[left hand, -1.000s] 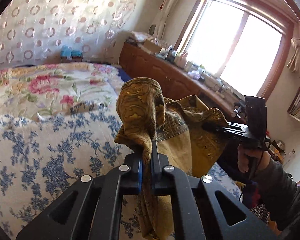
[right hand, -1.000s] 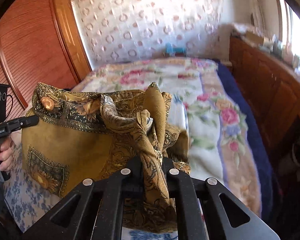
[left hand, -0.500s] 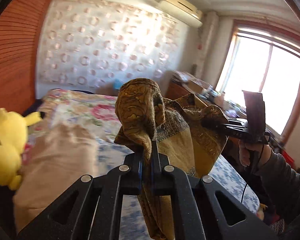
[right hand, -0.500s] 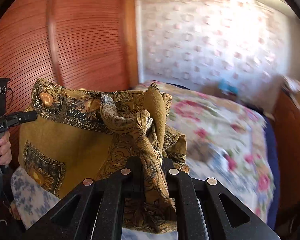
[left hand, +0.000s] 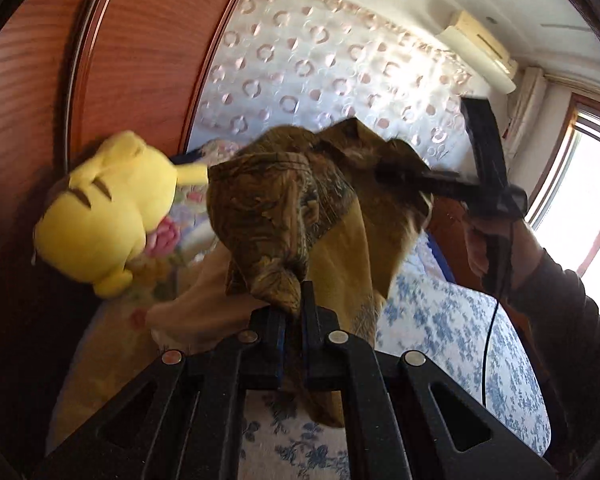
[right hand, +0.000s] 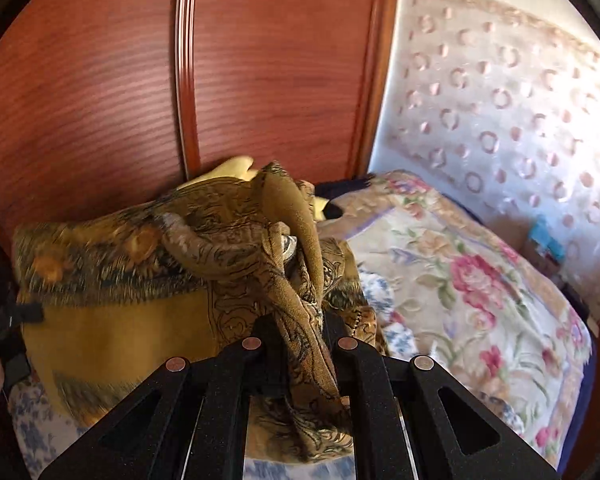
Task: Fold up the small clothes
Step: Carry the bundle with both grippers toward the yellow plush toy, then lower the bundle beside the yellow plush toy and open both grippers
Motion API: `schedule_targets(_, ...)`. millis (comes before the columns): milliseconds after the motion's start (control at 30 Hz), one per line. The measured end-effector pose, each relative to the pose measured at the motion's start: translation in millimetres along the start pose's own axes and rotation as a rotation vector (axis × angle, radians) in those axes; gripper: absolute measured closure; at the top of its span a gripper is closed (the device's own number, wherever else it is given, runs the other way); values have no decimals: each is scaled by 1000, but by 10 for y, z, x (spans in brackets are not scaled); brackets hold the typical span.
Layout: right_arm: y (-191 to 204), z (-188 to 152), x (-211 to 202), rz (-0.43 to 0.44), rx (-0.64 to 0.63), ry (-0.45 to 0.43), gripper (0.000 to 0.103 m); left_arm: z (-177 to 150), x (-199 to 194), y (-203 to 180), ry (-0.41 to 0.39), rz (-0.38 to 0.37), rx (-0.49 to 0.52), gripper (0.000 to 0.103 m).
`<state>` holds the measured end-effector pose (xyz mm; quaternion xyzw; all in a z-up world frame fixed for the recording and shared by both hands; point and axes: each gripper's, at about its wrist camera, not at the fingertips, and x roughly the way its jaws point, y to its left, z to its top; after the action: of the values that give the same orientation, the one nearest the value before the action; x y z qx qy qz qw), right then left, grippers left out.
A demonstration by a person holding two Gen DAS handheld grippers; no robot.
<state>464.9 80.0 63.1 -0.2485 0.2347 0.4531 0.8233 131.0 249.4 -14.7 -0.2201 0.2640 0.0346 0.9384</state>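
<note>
The mustard-and-brown patterned cloth hangs in the air at the centre of both wrist views, bunched and stretched between two grips, with its lower edge drooping toward the blue-flowered bedcover in the lower right of the left wrist view. The left gripper is clamped on one gathered corner at the bottom centre of its own view; the right gripper is likewise clamped on a twisted corner at the bottom centre of its view, and it shows again as a dark tool in the person's hand at the upper right of the left wrist view. A yellow plush toy sits at the left of that view, just beside the cloth, in front of a red-brown wooden wardrobe. A rose-patterned blanket fills the right of the right wrist view. Judgement: the step in hand is carrying the cloth, held by two corners and not yet folded. The next move calls for drawing the corners apart to take out the slack, then lowering the cloth flat onto bare bedding clear of the toy.
</note>
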Motion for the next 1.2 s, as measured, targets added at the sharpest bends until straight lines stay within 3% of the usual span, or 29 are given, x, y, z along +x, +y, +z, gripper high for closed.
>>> schedule_targets(200,-148,124,550,-35,16,52,93,-118,69,120,20,59,-36,97)
schedule_targets(233,-156,125,548,-44,37,46,88,-124,67,105,23,71,-35,97)
schedule_targets(300,-123,152,568,-93,78,26,63,-131,58,103,26,80,-30,97)
schedule_targets(400,25,115,245,-154,116,-51,57,-130,43,99,31,100,-18,92)
schedule_targets(467,28,83,84,-161,127,-95,57,-133,18,90,32,117,-8,79)
schedule_targets(567,95,-33,-72,-102,123,-130,57,-134,-41,79,15,119,6,58)
schedule_targets(600,127,-80,-86,-73,117,-127,57,-137,-57,77,9,123,11,56)
schedule_targets(667,155,-188,-24,-31,108,-99,57,-121,-94,54,-9,134,31,30)
schedule_targets(733,150,-255,112,-32,95,-64,57,-96,-107,9,-28,145,55,21)
schedule_targets(833,47,-283,358,-29,116,-28,56,-69,-60,-55,-21,159,100,18)
schedule_targets(967,-65,-320,621,-3,150,0,47,-58,3,-125,-4,162,130,18)
schedule_targets(1200,-98,-363,346,5,212,-20,44,-80,-4,-321,5,187,199,18)
